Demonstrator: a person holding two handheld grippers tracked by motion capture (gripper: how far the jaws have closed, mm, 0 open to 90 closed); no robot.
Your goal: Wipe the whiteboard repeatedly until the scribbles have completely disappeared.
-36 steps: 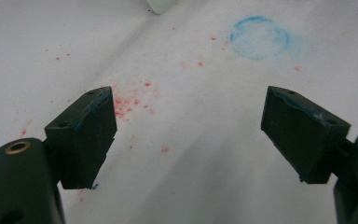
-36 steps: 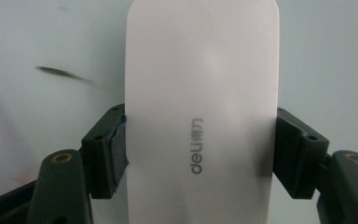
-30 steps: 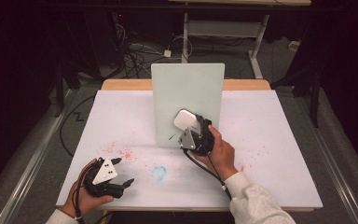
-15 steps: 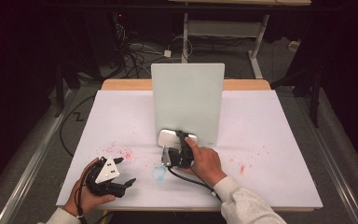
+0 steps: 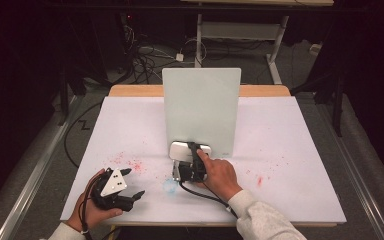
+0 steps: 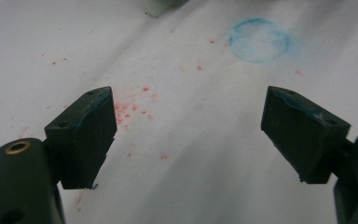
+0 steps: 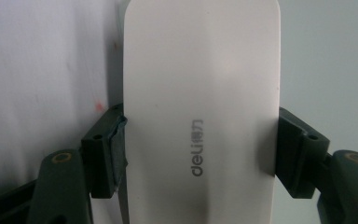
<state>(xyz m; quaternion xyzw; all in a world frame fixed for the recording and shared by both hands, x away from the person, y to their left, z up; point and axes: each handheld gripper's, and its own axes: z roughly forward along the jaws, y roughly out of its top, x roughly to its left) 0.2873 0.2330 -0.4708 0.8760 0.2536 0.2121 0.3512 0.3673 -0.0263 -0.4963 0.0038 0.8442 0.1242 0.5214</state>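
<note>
Eraser (white, rounded, marked "deli") sits clamped between the right gripper's jaws at the foot of the upright whiteboard. The left gripper, jaws spread wide with nothing between them, rests near the table's front edge by a blue smudge.

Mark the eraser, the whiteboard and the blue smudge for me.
eraser [image 7: 200,93], right gripper view, middle of its white back.
whiteboard [image 5: 201,107], high view, centre of its face.
blue smudge [image 6: 259,40], left gripper view, middle of the ring.

Lab: paper-covered table, floor cables, dark surroundings.
</note>
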